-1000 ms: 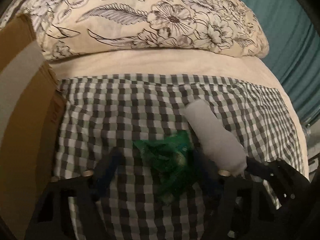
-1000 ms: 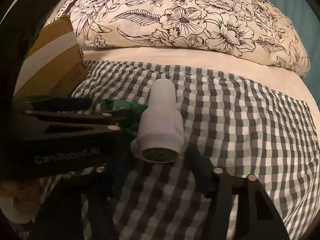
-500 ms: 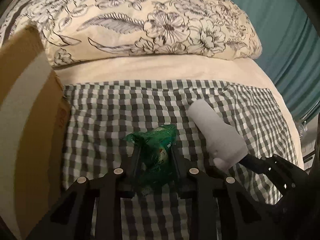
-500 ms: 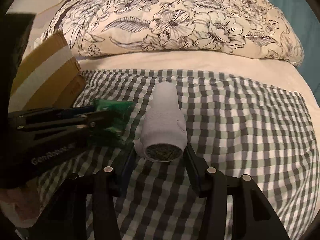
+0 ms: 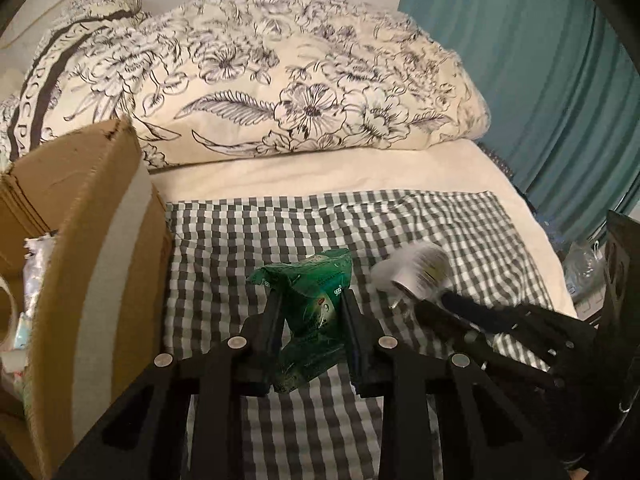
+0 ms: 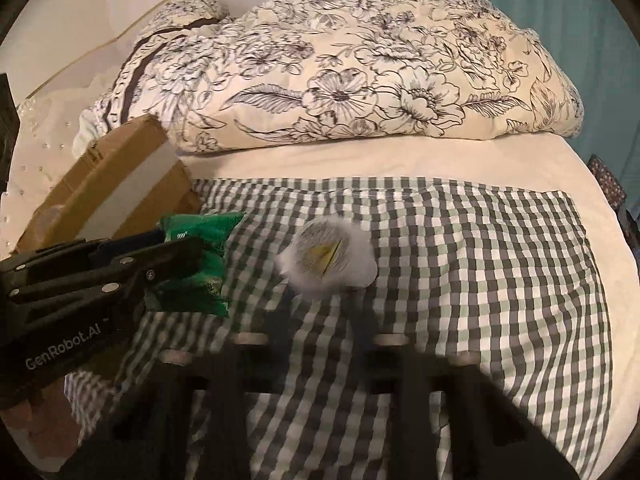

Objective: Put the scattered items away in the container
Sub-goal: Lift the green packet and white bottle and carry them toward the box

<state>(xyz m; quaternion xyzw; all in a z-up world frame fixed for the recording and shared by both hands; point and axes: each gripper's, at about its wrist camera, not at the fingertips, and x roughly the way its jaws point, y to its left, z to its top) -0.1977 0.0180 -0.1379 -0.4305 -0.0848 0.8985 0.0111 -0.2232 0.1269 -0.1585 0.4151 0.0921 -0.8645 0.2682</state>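
Between left jaws: green packet (image 5: 316,312), clamped.

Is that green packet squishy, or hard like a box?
Probably squishy. The green packet looks crinkled and pinched in where the left gripper is shut on it, so it likely bends easily. It seems light, since its top stands up above the fingers. The shiny wrapper may be a bit slippery.

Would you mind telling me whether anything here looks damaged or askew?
Only slightly: the cardboard box has a ragged, torn top corner, and the green packet in the left gripper is crumpled. Nothing looks spilled.
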